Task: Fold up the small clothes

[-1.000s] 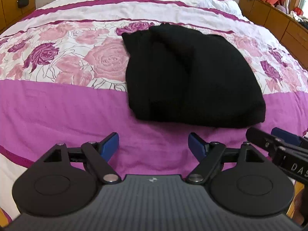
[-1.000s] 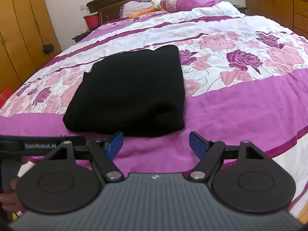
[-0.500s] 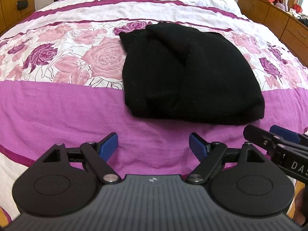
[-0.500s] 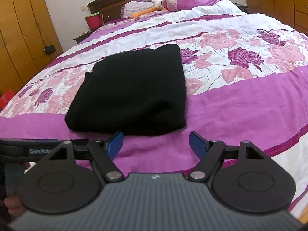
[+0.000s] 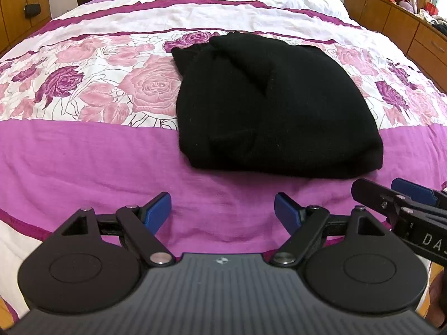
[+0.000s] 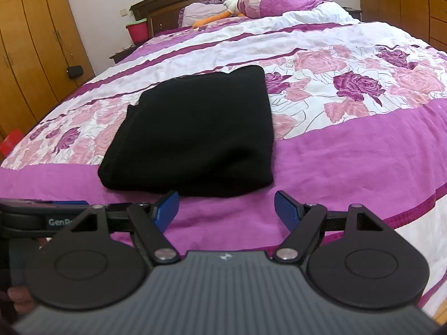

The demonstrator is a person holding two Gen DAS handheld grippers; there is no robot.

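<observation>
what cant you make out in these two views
- Black garment: both wrist views show only a folded dark mass; its type and layers are lost in the black.
- Right tool: left wrist view cuts it off at the right edge.
- Left tool: in the right wrist view, mostly hidden behind the right tool's body.
- Dresser top: clutter cut off, too small.
</observation>
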